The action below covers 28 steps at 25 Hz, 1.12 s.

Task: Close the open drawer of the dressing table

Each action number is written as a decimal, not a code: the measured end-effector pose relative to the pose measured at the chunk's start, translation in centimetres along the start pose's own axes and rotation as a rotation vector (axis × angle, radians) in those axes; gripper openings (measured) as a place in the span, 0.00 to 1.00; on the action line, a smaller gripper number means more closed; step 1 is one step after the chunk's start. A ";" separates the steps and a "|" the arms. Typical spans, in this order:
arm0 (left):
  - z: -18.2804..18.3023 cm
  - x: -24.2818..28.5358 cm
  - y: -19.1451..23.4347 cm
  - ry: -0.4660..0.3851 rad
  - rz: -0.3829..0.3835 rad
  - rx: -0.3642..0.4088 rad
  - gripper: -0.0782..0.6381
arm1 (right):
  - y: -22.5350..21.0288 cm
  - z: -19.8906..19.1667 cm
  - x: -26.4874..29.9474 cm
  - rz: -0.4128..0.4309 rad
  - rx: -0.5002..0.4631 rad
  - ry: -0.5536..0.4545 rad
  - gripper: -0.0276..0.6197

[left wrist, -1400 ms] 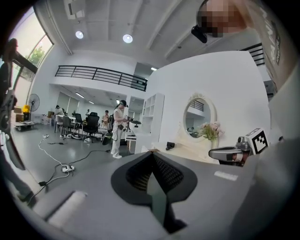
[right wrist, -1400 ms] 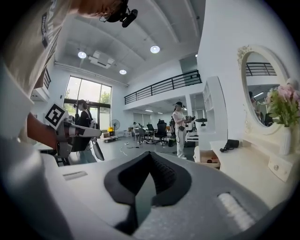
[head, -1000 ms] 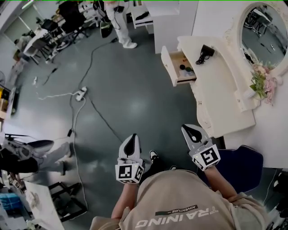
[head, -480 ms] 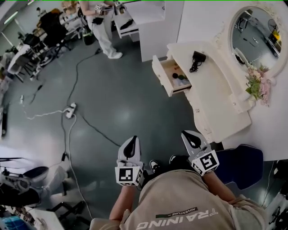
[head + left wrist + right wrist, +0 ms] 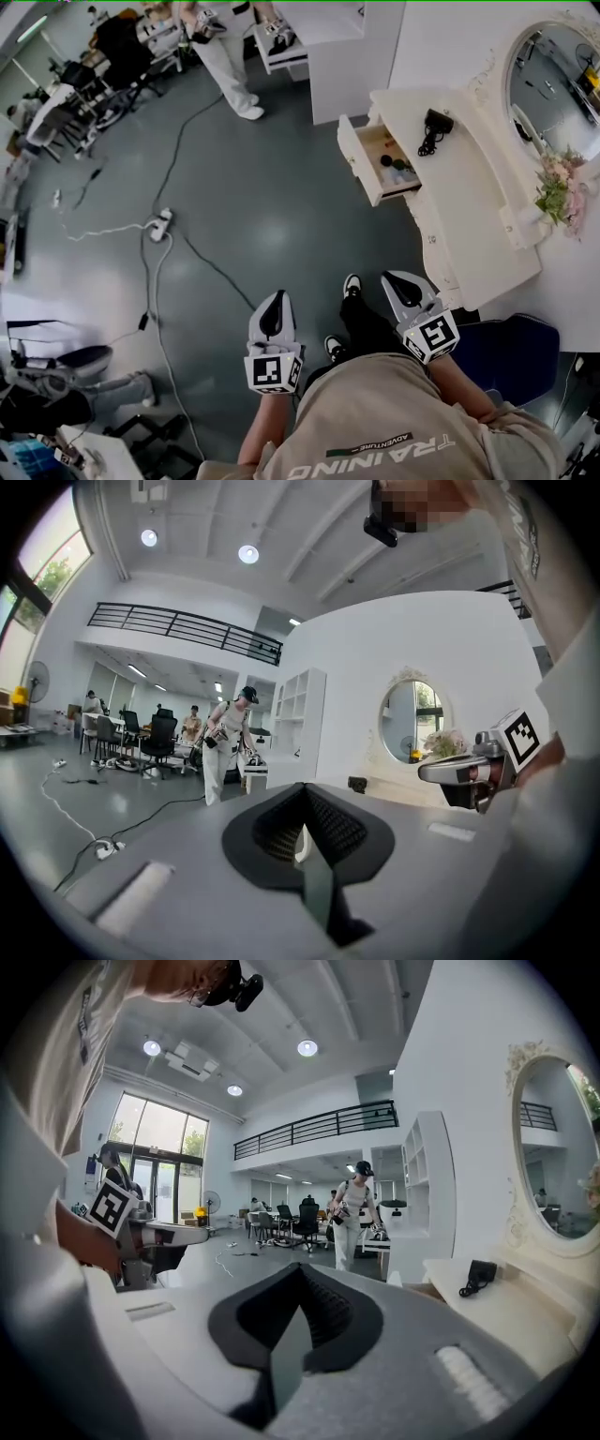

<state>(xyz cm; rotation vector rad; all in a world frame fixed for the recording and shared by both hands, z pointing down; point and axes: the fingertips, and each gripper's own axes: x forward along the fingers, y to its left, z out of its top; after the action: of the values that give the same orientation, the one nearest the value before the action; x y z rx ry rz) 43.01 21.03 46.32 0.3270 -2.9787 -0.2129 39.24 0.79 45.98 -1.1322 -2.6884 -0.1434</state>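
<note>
The cream dressing table stands at the right, under an oval mirror. Its drawer is pulled out toward the floor, with small items inside. A black hair dryer lies on the tabletop, also visible in the right gripper view as the hair dryer. My left gripper and right gripper are held close to my body, well short of the drawer. Both are shut with nothing in them. The left gripper and right gripper show their jaws pressed together.
A power strip and cables cross the grey floor at the left. A person stands at the far end by a white shelf unit. A blue chair is at my right. Pink flowers sit on the table.
I have stepped forward, one foot now out ahead. Both grippers stay shut at my waist. The drawer is still open.
</note>
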 end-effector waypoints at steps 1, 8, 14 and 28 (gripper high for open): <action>0.1 0.3 0.2 0.000 0.001 0.007 0.13 | -0.2 0.0 0.6 0.011 0.002 0.000 0.05; 0.9 4.9 2.3 0.033 0.044 0.010 0.13 | -4.2 1.6 6.8 0.056 -0.008 -0.051 0.05; 3.0 13.4 2.1 0.037 0.007 0.036 0.13 | -10.9 1.8 10.5 0.037 0.033 -0.085 0.05; 3.9 22.5 0.6 0.068 0.013 0.045 0.13 | -20.6 0.1 15.8 0.004 0.032 -0.068 0.05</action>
<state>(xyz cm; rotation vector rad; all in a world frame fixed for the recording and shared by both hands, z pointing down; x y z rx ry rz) 20.49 17.00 45.26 0.3128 -2.9214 -0.1312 13.75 -2.62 49.54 -1.1526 -2.7376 -0.0612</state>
